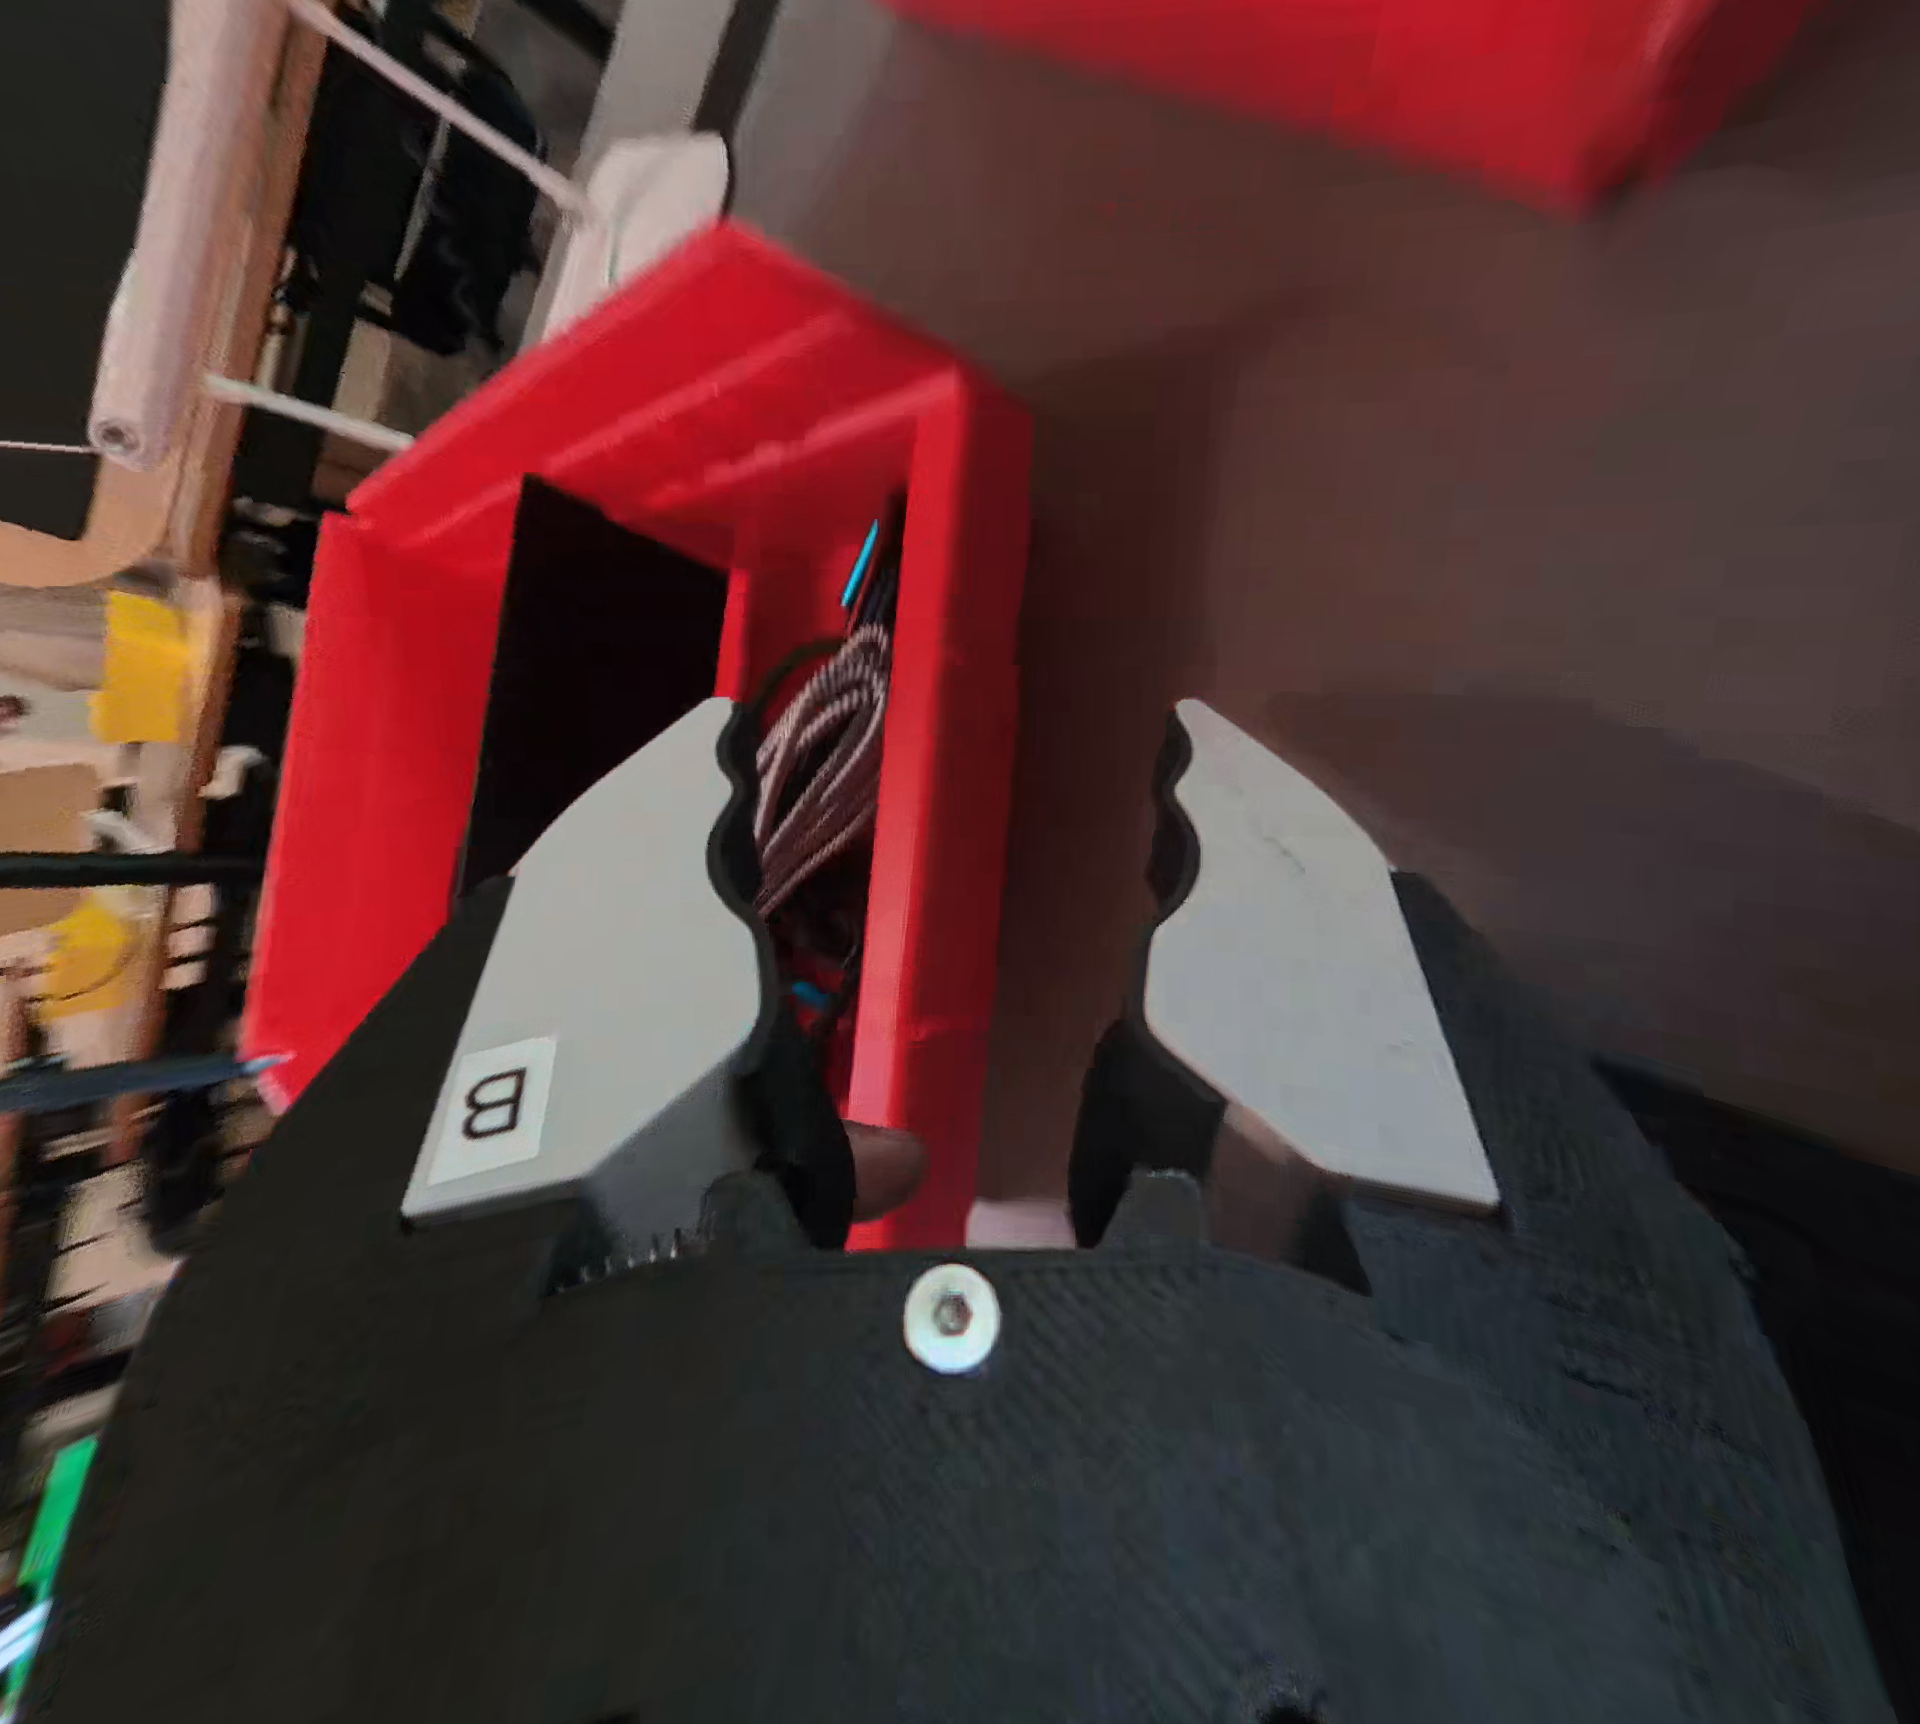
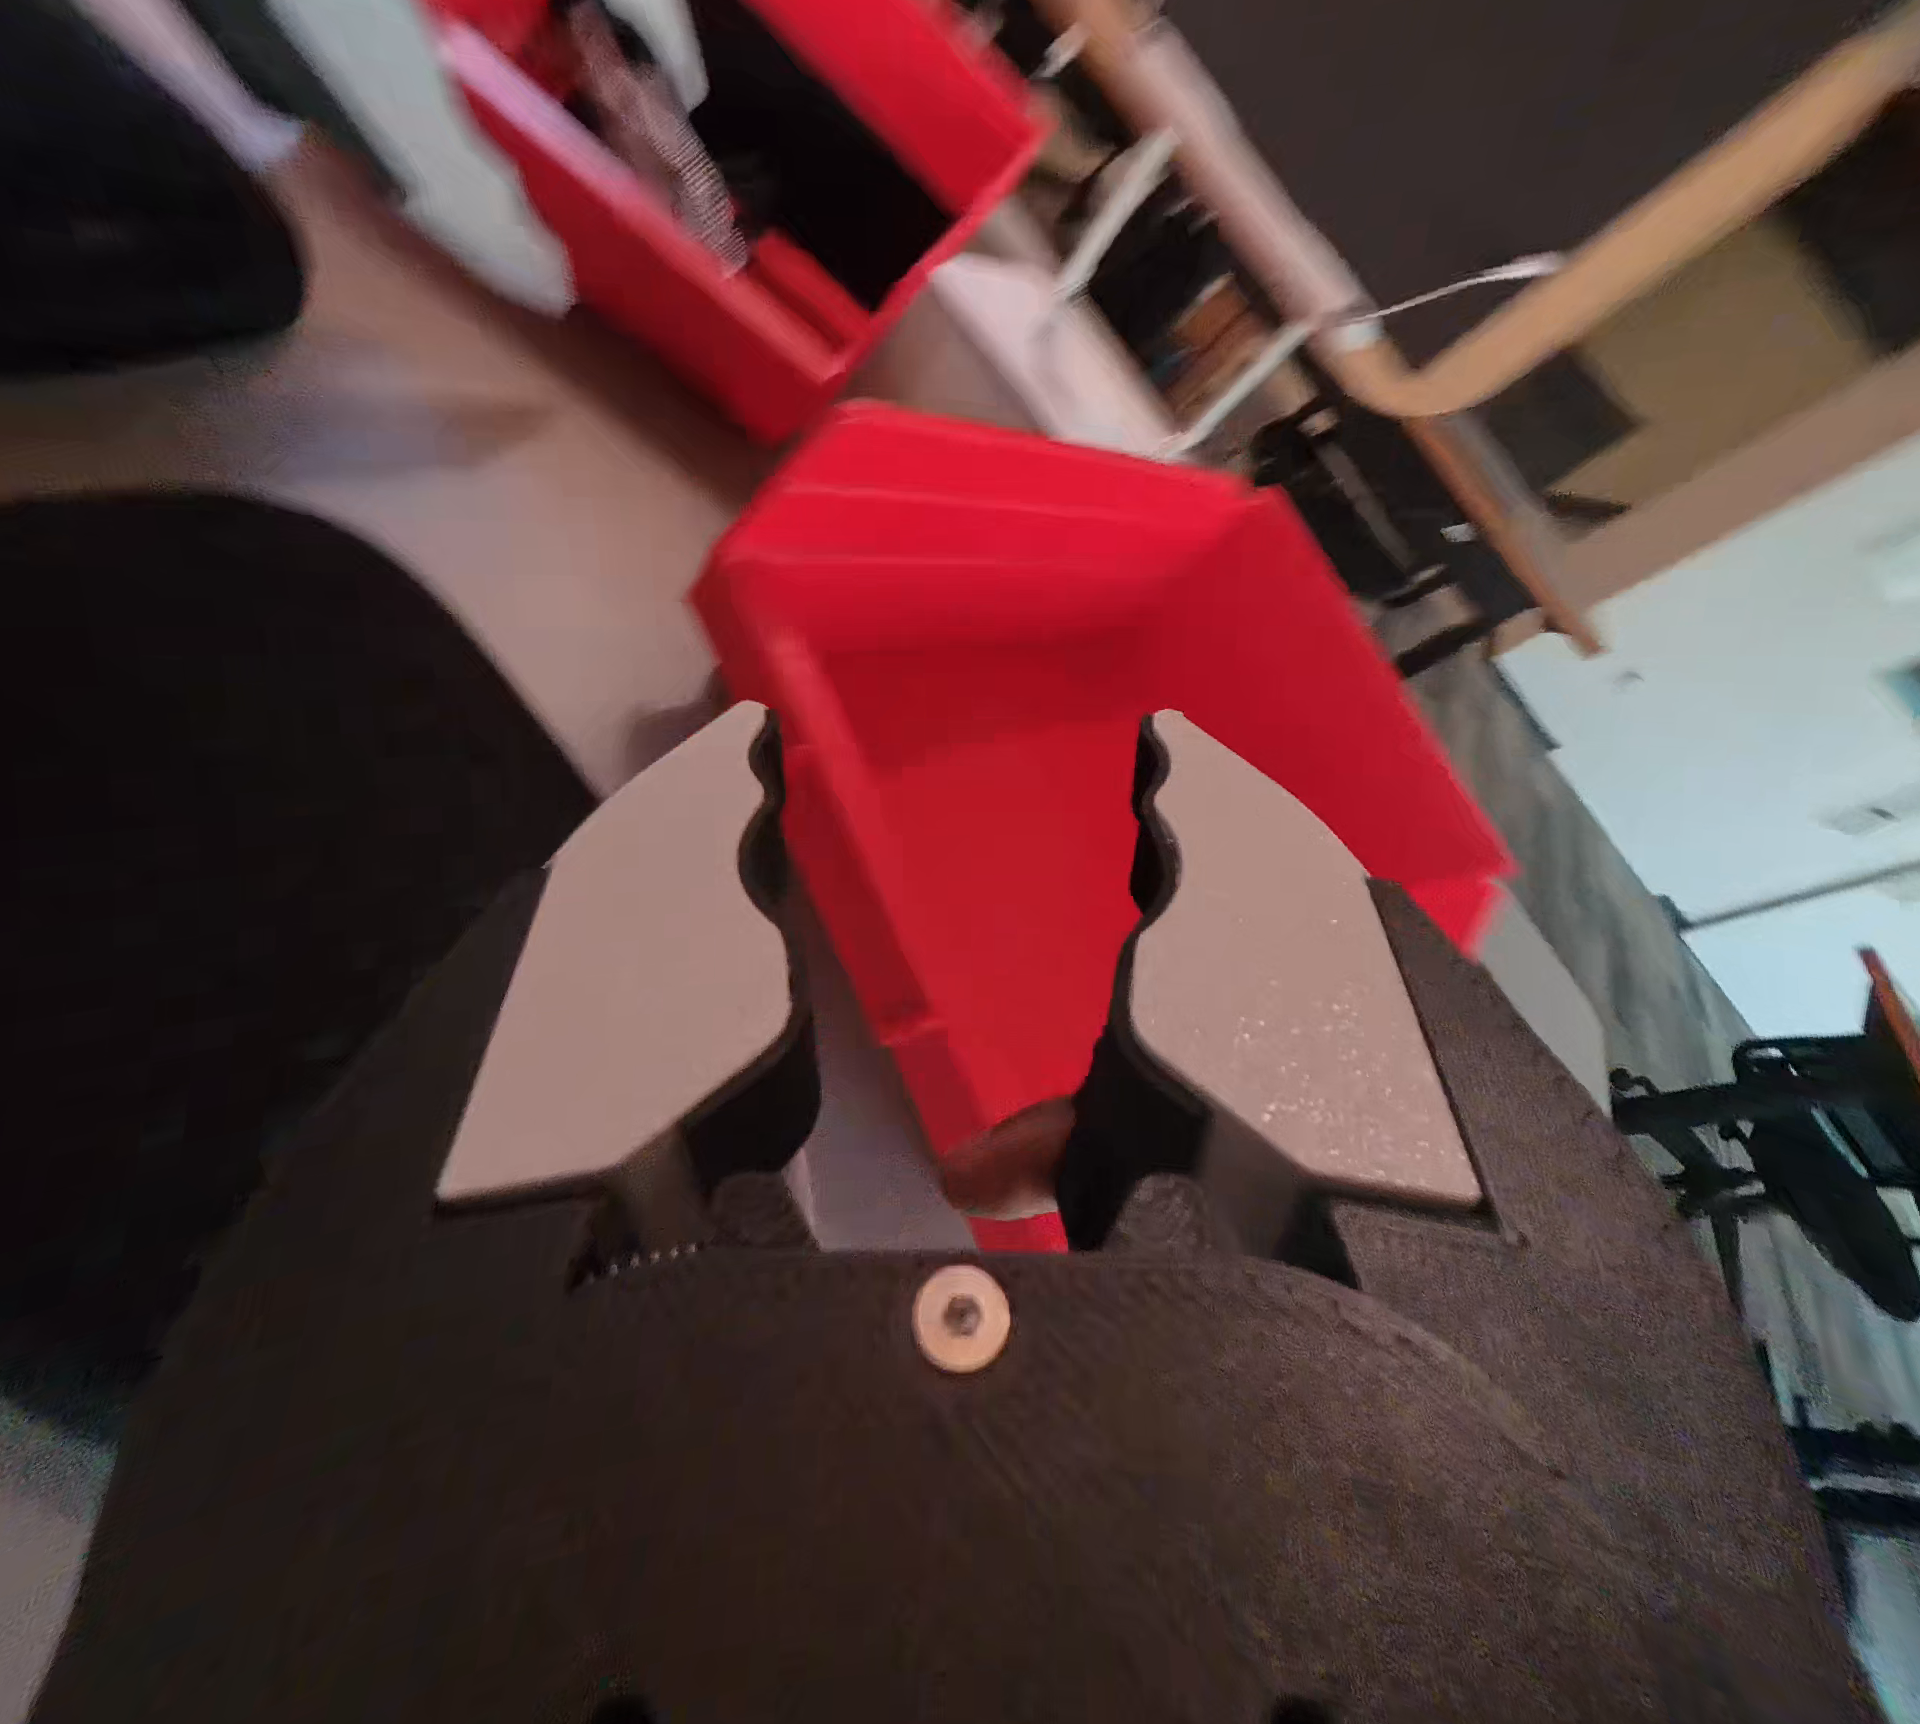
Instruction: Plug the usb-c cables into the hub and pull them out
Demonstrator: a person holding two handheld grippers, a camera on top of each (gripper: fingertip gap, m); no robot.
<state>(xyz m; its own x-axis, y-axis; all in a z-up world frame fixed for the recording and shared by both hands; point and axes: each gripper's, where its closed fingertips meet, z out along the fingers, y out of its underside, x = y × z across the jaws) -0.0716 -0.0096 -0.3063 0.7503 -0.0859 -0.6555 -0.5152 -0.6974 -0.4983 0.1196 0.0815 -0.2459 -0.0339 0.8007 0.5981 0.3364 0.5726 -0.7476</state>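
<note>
Cables: a braided bundle [image 1: 821,760] lies inside the open red box [image 1: 644,448], just beyond the left gripper's near finger.
Hub: cannot tell it apart.
Left gripper [image 1: 956,801]: jaws spread, grasping nothing, over the box's right wall.
Right gripper [image 2: 956,801]: jaws apart around a second red box [image 2: 997,635]; contact unclear.
Table [image 1: 1455,531]: brown, carrying both boxes.
</note>
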